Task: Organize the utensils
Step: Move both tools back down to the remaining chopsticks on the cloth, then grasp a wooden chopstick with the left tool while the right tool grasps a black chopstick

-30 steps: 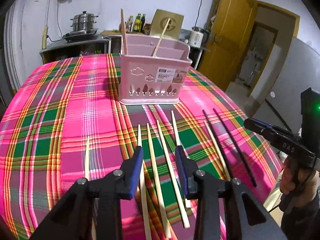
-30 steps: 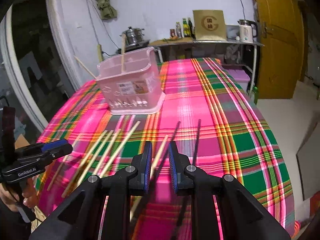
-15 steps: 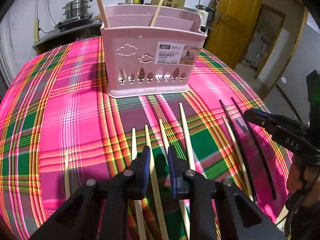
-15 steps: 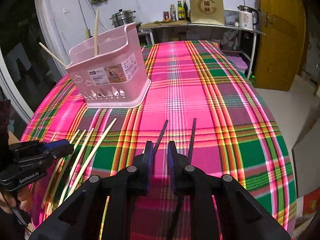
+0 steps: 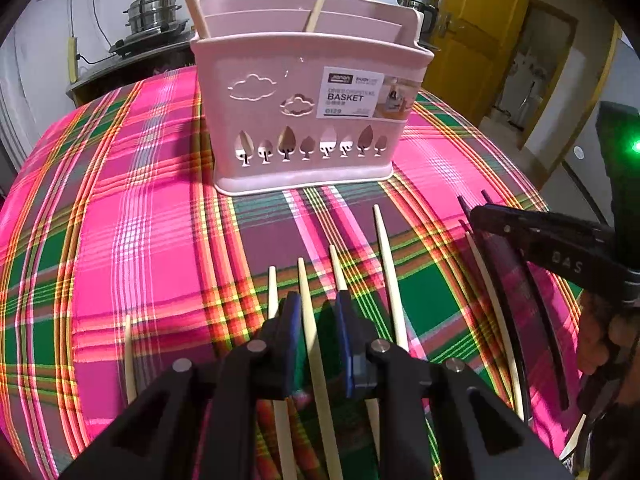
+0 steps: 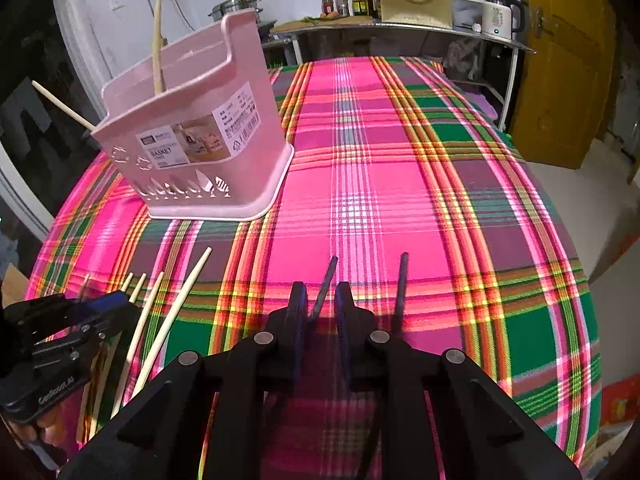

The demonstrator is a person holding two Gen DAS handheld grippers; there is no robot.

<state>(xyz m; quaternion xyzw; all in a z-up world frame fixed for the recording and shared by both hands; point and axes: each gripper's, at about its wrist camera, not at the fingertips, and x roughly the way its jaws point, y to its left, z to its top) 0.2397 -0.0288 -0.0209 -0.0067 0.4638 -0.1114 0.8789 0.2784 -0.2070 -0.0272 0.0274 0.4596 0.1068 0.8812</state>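
A pink utensil basket (image 5: 312,116) stands on the plaid tablecloth and holds two light wooden chopsticks; it also shows in the right wrist view (image 6: 192,136). Several light chopsticks lie in a row in front of it. My left gripper (image 5: 317,308) is low over the cloth with its jaws narrowly apart around one light chopstick (image 5: 308,312). Two black chopsticks lie to the right. My right gripper (image 6: 322,300) is low, its jaws narrowly apart around one black chopstick (image 6: 325,284); the other black chopstick (image 6: 400,284) lies just right of it.
The table's right edge drops to the floor beside a yellow door (image 6: 560,60). A shelf with bottles, a kettle (image 6: 498,14) and a steel pot (image 5: 154,12) stands behind the table. Each gripper shows in the other's view at the side.
Both grippers have moved forward and down towards the cloth. The left jaws have narrowed from wide open around one light chopstick. The right jaws now straddle a black chopstick.
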